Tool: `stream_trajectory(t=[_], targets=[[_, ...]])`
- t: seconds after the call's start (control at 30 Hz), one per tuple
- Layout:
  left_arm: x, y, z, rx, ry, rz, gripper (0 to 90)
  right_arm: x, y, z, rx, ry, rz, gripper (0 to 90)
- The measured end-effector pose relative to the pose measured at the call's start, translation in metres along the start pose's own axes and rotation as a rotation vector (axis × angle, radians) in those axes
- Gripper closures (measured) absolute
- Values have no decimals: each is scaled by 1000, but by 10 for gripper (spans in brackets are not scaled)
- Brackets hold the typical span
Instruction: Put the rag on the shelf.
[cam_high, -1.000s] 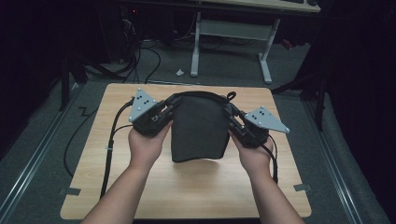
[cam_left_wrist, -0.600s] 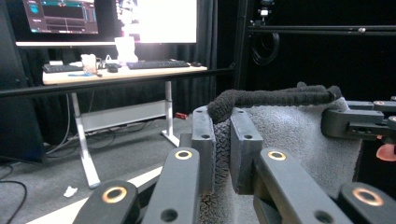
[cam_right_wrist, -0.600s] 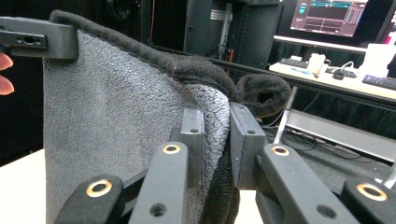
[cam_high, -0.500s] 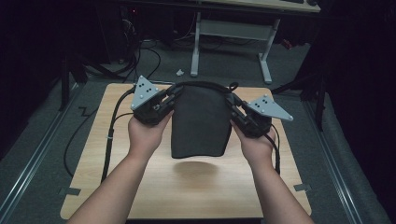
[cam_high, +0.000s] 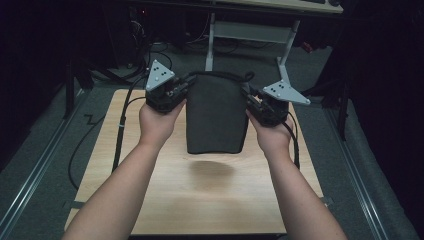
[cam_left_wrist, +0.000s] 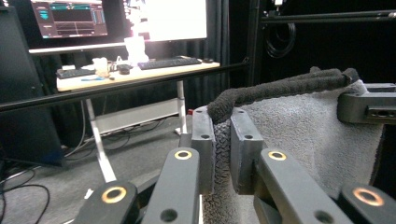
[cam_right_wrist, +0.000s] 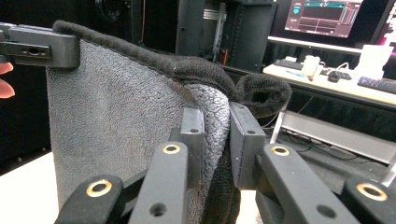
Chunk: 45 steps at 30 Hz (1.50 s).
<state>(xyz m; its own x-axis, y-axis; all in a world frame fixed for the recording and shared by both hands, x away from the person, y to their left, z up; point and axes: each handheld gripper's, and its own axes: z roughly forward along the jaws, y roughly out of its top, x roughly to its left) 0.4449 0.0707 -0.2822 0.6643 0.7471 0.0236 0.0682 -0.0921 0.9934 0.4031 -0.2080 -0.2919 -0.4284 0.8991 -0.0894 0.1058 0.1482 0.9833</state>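
A light wooden table (cam_high: 150, 200) is sitting on grey floor in a dark room, with a desk (cam_left_wrist: 135, 72) carrying two keyboards and lit monitors beyond at 12 o'clock. One grey towel (cam_high: 216, 117) is hanging clear above the tabletop, casting a shadow. The left gripper (cam_high: 183, 89) at 9 o'clock and the right gripper (cam_high: 249, 97) at 3 o'clock are each clamping jaws tight on a top corner.
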Motion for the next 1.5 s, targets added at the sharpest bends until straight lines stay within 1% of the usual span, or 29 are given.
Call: stream_trajectory(t=[0.07, 0.17, 0.23, 0.27, 0.3, 0.33, 0.4, 0.43, 0.47, 0.5, 0.57, 0.63, 0.67, 0.7, 0.77, 0.83, 0.87, 0.9, 0.97, 1.03, 1.07, 1.13, 1.23, 1.3, 1.4, 1.5], targets=[[4, 1, 5, 2, 8, 2, 822, -2, 3, 4, 0, -4, -13, 785], [10, 3, 14, -10, 15, -5, 822, -6, 9, 12, -2, -15, -19, 785], [15, 5, 20, -15, 17, -8, 822, -10, 11, 18, -6, -10, -5, 785], [17, 6, 22, -21, 22, 1, 822, -11, 13, 20, -6, -9, 0, 785], [18, 7, 24, -12, 20, -4, 822, -13, 14, 23, -4, -10, -6, 785], [20, 9, 27, -19, 27, 11, 822, -15, 15, 26, -3, -9, -4, 785], [23, 9, 32, -15, 21, 3, 822, -20, 16, 32, -5, -9, -2, 784], [24, 9, 34, -11, 25, 2, 822, -23, 16, 36, -1, -4, 11, 784], [26, 9, 37, -15, 33, 14, 822, -25, 16, 39, 1, -2, 17, 784], [28, 8, 39, -3, 32, 9, 821, -28, 16, 44, 2, 2, 17, 784], [32, 7, 44, 7, 33, 12, 817, -33, 15, 51, 11, 9, 13, 783], [37, 6, 49, 22, 61, 44, 817, -36, 14, 59, 25, 14, 18, 782], [37, 4, 52, 32, 54, 35, 817, -37, 13, 63, 30, 13, 13, 783], [39, 2, 54, 42, 61, 35, 817, -38, 13, 66, 37, 15, 5, 783], [43, -4, 60, 64, 76, 54, 816, -40, 10, 72, 51, 19, -6, 783], [46, -11, 65, 94, 73, 52, 817, -42, 6, 77, 67, 24, -28, 783], [47, -15, 68, 108, 70, 52, 817, -43, 4, 80, 86, 23, -34, 783], [47, -20, 70, 120, 64, 36, 817, -44, 1, 82, 103, 23, -33, 783], [48, -30, 74, 143, 55, 23, 818, -48, -7, 86, 128, 32, -29, 783], [50, -40, 78, 171, 49, 15, 818, -50, -14, 90, 155, 44, -27, 783], [50, -45, 79, 179, 43, 6, 818, -52, -18, 92, 167, 48, -26, 782], [51, -53, 82, 196, 35, 0, 819, -54, -25, 94, 191, 59, -21, 782], [54, -64, 85, 231, 26, -14, 820, -56, -35, 98, 216, 70, -28, 782], [56, -71, 87, 249, 20, -26, 820, -56, -41, 102, 240, 75, -30, 782], [57, -78, 89, 267, 14, -28, 820, -58, -48, 106, 259, 84, -19, 781], [57, -84, 91, 292, 9, -29, 821, -60, -54, 109, 281, 95, -27, 781]])
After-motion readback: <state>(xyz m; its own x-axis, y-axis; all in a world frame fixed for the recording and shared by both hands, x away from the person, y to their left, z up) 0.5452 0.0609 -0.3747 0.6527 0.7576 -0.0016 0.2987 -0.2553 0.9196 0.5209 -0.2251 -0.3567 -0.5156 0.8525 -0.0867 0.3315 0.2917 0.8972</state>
